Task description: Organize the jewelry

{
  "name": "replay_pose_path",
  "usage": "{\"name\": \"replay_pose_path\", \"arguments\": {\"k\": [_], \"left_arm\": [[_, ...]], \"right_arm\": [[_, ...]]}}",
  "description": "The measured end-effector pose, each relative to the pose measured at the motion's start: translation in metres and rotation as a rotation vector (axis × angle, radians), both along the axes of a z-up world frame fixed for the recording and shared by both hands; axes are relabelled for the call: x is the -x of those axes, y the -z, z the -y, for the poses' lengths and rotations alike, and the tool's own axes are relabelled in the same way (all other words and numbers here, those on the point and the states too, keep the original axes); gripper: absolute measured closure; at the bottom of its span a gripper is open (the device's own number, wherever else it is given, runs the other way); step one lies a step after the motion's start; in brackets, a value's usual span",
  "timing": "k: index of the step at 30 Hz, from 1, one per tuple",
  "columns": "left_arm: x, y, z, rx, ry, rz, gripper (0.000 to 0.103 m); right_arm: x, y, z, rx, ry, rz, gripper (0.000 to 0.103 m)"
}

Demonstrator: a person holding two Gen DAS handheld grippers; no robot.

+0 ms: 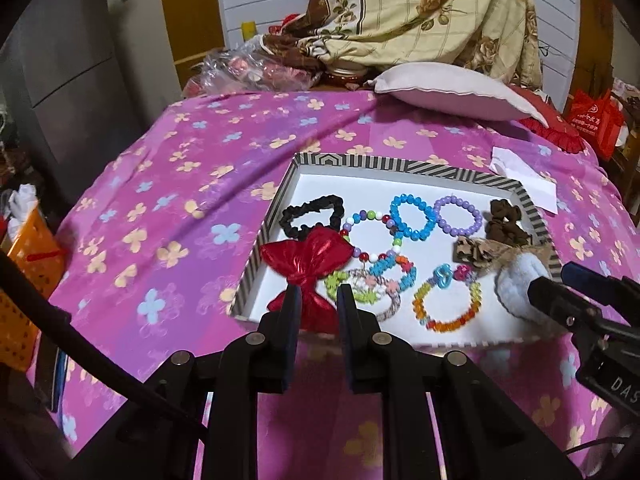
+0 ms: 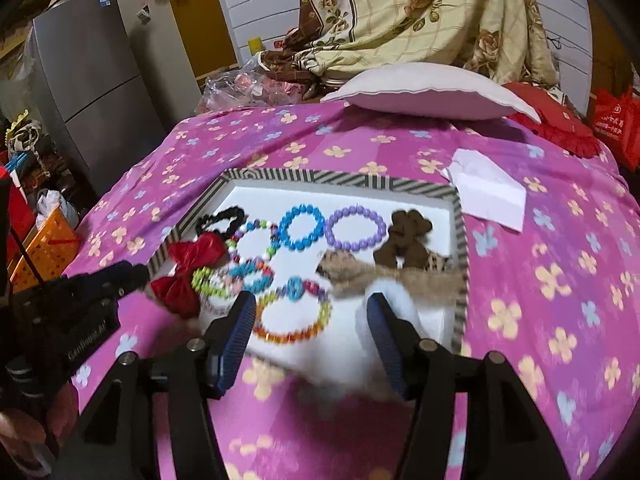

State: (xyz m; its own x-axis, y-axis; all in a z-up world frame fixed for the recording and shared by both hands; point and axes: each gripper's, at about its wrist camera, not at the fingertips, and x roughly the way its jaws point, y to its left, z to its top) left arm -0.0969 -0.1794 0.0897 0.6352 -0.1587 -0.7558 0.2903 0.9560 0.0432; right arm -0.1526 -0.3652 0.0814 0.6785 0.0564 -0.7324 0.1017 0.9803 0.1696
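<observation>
A striped-rim white tray (image 1: 362,160) (image 2: 344,178) on the pink bed holds a black scrunchie (image 1: 312,214), blue (image 1: 412,216) and purple (image 1: 458,216) bead bracelets, several colourful bracelets (image 1: 448,300), a brown bow (image 1: 506,222) and a red bow (image 1: 308,264). My left gripper (image 1: 318,296) is shut on the red bow's lower part at the tray's near left rim. My right gripper (image 2: 312,308) is open over the tray's near edge, with a white fluffy piece (image 2: 352,344) between its fingers and a tan fuzzy bow (image 2: 384,272) just ahead. It also shows in the left wrist view (image 1: 552,284).
A white pillow (image 1: 452,88) and floral blanket (image 1: 420,12) lie at the bed's far end. White paper (image 2: 490,192) lies right of the tray. An orange basket (image 1: 24,280) stands left of the bed, a red bag (image 2: 618,128) at the right.
</observation>
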Motion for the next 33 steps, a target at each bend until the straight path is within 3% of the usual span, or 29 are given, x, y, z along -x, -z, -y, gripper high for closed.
{"name": "replay_pose_path", "arguments": {"k": [18, 33], "left_arm": [[0.054, -0.02, -0.021, 0.028, -0.03, 0.042, 0.092], [0.073, -0.034, -0.022, 0.048, -0.038, 0.067, 0.092]], "right_arm": [[0.057, -0.007, -0.029, 0.042, 0.009, 0.015, 0.033], [0.074, -0.023, -0.034, 0.049, 0.03, 0.05, 0.03]]}}
